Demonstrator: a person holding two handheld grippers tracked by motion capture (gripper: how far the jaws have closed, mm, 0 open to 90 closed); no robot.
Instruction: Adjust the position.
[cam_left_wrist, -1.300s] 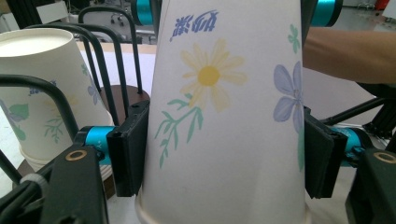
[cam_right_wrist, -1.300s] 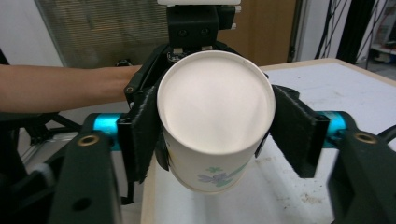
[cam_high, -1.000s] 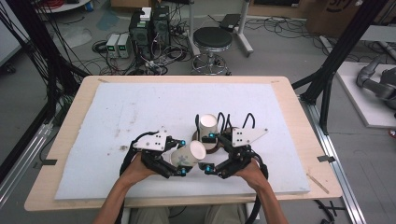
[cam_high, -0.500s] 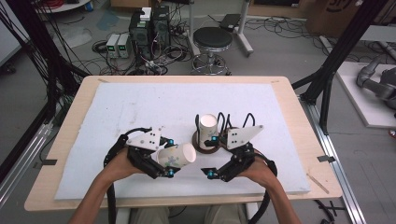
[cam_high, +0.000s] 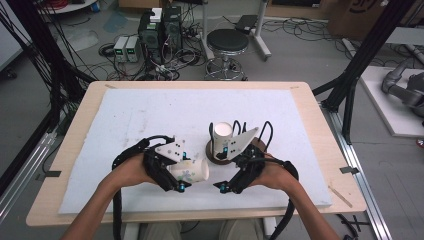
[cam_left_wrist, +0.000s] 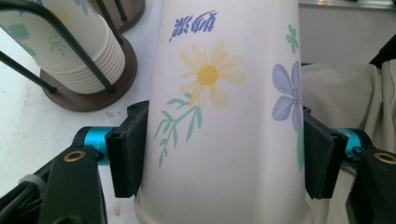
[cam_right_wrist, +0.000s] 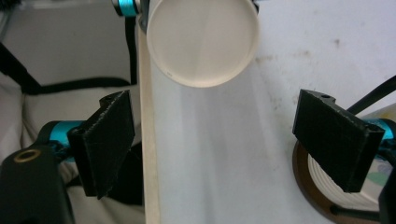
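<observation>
A white paper cup (cam_high: 192, 171) printed with flowers lies sideways above the white mat, and my left gripper (cam_high: 181, 171) is shut on it. In the left gripper view the two pads press the cup (cam_left_wrist: 219, 116) on both sides, with the left gripper (cam_left_wrist: 224, 154) around its wider part. My right gripper (cam_high: 223, 169) stands open a little to the cup's right, nothing in it. From the right gripper (cam_right_wrist: 233, 140) I see the cup's round bottom (cam_right_wrist: 203, 39) ahead. A stack of cups (cam_high: 222, 134) stands in a wire holder just behind the right gripper.
The holder has a round brown base (cam_left_wrist: 88, 91) and black wire hoops (cam_high: 264, 131). A white mat (cam_high: 150, 112) covers the wooden table (cam_high: 320, 125), whose near edge (cam_right_wrist: 148, 186) lies just under both hands. A stool (cam_high: 227, 42) and electronics stand on the floor beyond.
The left gripper has carried the cup to the left and a little up, away from the right gripper. The right gripper has drawn slightly toward the person and stays open.
</observation>
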